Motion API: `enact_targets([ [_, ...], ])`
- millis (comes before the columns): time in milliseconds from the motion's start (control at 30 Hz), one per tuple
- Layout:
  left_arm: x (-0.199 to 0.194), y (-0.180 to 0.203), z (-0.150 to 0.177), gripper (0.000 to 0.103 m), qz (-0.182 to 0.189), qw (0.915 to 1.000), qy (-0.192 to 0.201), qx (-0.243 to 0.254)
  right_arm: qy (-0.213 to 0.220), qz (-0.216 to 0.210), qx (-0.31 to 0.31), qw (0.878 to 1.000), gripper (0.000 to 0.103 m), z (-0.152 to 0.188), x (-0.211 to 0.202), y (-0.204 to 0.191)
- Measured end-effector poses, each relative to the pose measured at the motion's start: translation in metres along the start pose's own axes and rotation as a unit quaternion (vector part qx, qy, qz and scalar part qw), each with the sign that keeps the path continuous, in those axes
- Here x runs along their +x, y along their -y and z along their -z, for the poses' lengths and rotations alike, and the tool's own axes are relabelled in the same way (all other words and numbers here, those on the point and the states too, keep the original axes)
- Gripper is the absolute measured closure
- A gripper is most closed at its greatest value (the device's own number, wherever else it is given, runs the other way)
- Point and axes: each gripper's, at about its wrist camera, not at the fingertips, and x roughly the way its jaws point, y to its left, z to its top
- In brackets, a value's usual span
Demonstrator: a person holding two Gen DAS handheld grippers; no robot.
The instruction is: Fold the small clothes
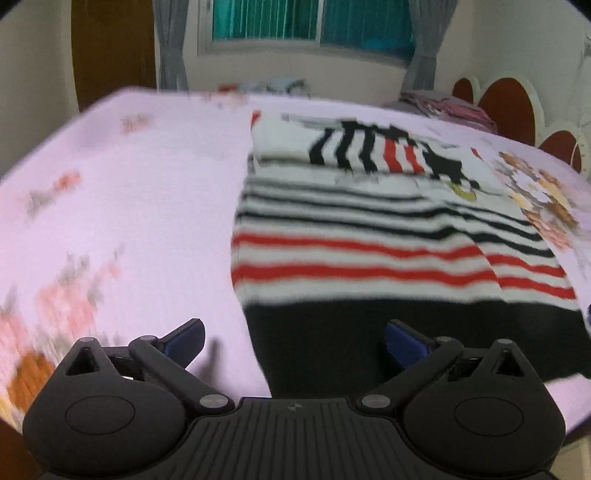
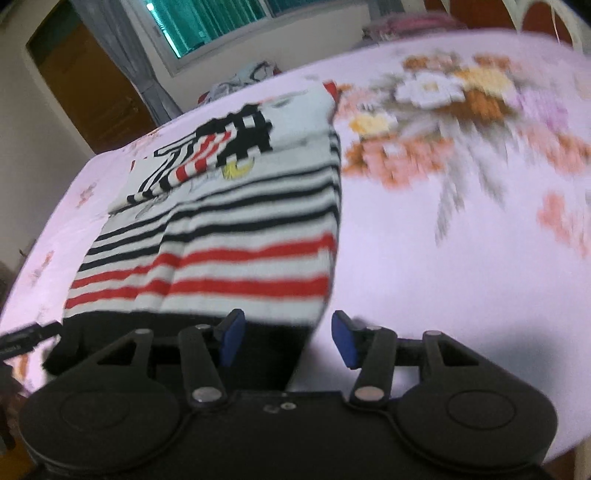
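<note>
Left wrist view: one left hand-held gripper [image 1: 293, 341] fills the bottom edge, its two blue-padded fingers [image 1: 186, 341] spread wide with nothing pinched between them. Beyond it lies one bed [image 1: 129, 206] covered in a pale pink sheet printed with blurred flower clusters. One striped garment [image 1: 369, 243] rests flat on the sheet, right of centre. It has a solid black band at the near end, directly ahead of the gripper, then three red stripes, then several thin black stripes on white. Its far part is folded over, showing a cartoon print in black, red and white. Behind the bed are one window [image 1: 314, 22] with teal blinds, two grey curtains and one brown door at the left. A small pile of pinkish cloth [image 1: 447, 105] lies at the far right corner.

Right wrist view: one right hand-held gripper [image 2: 288, 339] sits at the bottom, its two blue pads [image 2: 231, 341] partly apart and gripping nothing. The near right corner of the garment's black band lies just ahead, between and below the pads; whether they touch it is unclear through the blur. The same striped garment [image 2: 221, 229] stretches away at left of centre. One large flower bouquet print [image 2: 443, 107] marks the sheet to the right. The window and door show at the top left.
</note>
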Motion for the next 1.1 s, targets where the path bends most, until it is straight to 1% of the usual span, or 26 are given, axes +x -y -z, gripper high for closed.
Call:
enact_targets([
  [33, 0.002, -0.004, 0.003, 0.001, 0.012, 0.9997, -0.015, -0.014, -0.006, -0.005, 0.012, 1.000, 0.053, 0.005, 0.001, 0.004],
  [67, 0.004, -0.008, 0.005, 0.005, 0.023, 0.9990, -0.025, -0.029, -0.010, -0.010, 0.022, 1.000, 0.053, 0.010, 0.001, 0.007],
  [100, 0.007, -0.012, 0.008, 0.017, 0.038, 0.9974, -0.040, -0.047, -0.012, -0.015, 0.029, 0.999, 0.053, 0.013, 0.001, 0.008],
  [133, 0.011, -0.015, 0.010, 0.020, 0.048, 0.9959, -0.050, -0.059, -0.013, -0.022, 0.035, 0.999, 0.053, 0.016, 0.000, 0.008],
  [200, 0.013, -0.016, 0.011, 0.020, 0.059, 0.9948, -0.051, -0.066, -0.018, -0.039, 0.044, 0.998, 0.052, 0.018, 0.001, 0.008],
  [300, 0.019, -0.017, 0.006, 0.020, 0.090, 0.9910, -0.061, -0.077, -0.027, -0.073, 0.072, 0.994, 0.051, 0.019, 0.006, 0.010],
  [400, 0.026, -0.020, 0.000, 0.020, 0.132, 0.9840, -0.070, -0.098, -0.031, -0.098, 0.099, 0.990, 0.052, 0.017, 0.014, 0.010],
  [467, 0.028, -0.019, -0.001, 0.020, 0.158, 0.9792, -0.077, -0.102, -0.037, -0.112, 0.106, 0.987, 0.053, 0.016, 0.019, 0.009],
  [500, 0.027, -0.018, 0.000, 0.023, 0.169, 0.9769, -0.079, -0.105, -0.039, -0.113, 0.106, 0.987, 0.055, 0.016, 0.020, 0.009],
  [533, 0.025, -0.018, 0.001, 0.028, 0.175, 0.9757, -0.081, -0.104, -0.044, -0.119, 0.103, 0.987, 0.059, 0.016, 0.019, 0.008],
  [567, 0.024, -0.017, 0.003, 0.031, 0.177, 0.9757, -0.080, -0.101, -0.049, -0.125, 0.101, 0.986, 0.063, 0.016, 0.019, 0.008],
  [600, 0.024, -0.019, 0.003, 0.036, 0.176, 0.9755, -0.081, -0.104, -0.052, -0.126, 0.100, 0.986, 0.072, 0.017, 0.019, 0.008],
  [633, 0.025, -0.023, 0.003, 0.040, 0.178, 0.9738, -0.082, -0.116, -0.053, -0.124, 0.101, 0.986, 0.077, 0.019, 0.019, 0.009],
  [700, 0.031, -0.032, 0.000, 0.044, 0.183, 0.9680, -0.081, -0.151, -0.055, -0.126, 0.114, 0.984, 0.079, 0.020, 0.022, 0.013],
  [767, 0.039, -0.034, -0.003, 0.045, 0.184, 0.9639, -0.079, -0.175, -0.052, -0.127, 0.124, 0.983, 0.084, 0.018, 0.025, 0.014],
  [800, 0.041, -0.034, -0.004, 0.045, 0.183, 0.9646, -0.077, -0.174, -0.051, -0.124, 0.122, 0.983, 0.090, 0.017, 0.026, 0.013],
  [833, 0.042, -0.031, -0.005, 0.052, 0.180, 0.9663, -0.075, -0.168, -0.051, -0.115, 0.116, 0.985, 0.096, 0.016, 0.027, 0.011],
  [867, 0.043, -0.028, -0.007, 0.069, 0.173, 0.9689, -0.072, -0.162, -0.049, -0.111, 0.108, 0.987, 0.096, 0.015, 0.027, 0.009],
  [900, 0.043, -0.026, -0.008, 0.098, 0.163, 0.9708, -0.074, -0.160, -0.042, -0.109, 0.096, 0.989, 0.097, 0.013, 0.023, 0.006],
  [933, 0.040, -0.026, -0.009, 0.098, 0.162, 0.9709, -0.064, -0.164, -0.033, -0.107, 0.087, 0.990, 0.097, 0.012, 0.019, 0.004],
  [967, 0.032, -0.026, -0.010, 0.098, 0.163, 0.9720, -0.042, -0.164, -0.021, -0.111, 0.080, 0.990, 0.097, 0.010, 0.012, 0.002],
  [1000, 0.023, -0.028, -0.010, 0.098, 0.163, 0.9727, -0.018, -0.164, -0.002, -0.125, 0.080, 0.989, 0.097, 0.008, 0.002, 0.003],
  [1033, 0.018, -0.030, -0.010, 0.098, 0.159, 0.9731, -0.010, -0.166, 0.013, -0.138, 0.083, 0.987, 0.097, 0.006, -0.006, 0.004],
  [1067, 0.018, -0.032, -0.009, 0.098, 0.152, 0.9743, -0.013, -0.166, 0.025, -0.144, 0.082, 0.986, 0.097, 0.004, -0.012, 0.006],
  [1100, 0.024, -0.033, -0.008, 0.098, 0.138, 0.9774, -0.026, -0.158, 0.028, -0.136, 0.073, 0.988, 0.097, 0.003, -0.013, 0.007],
])
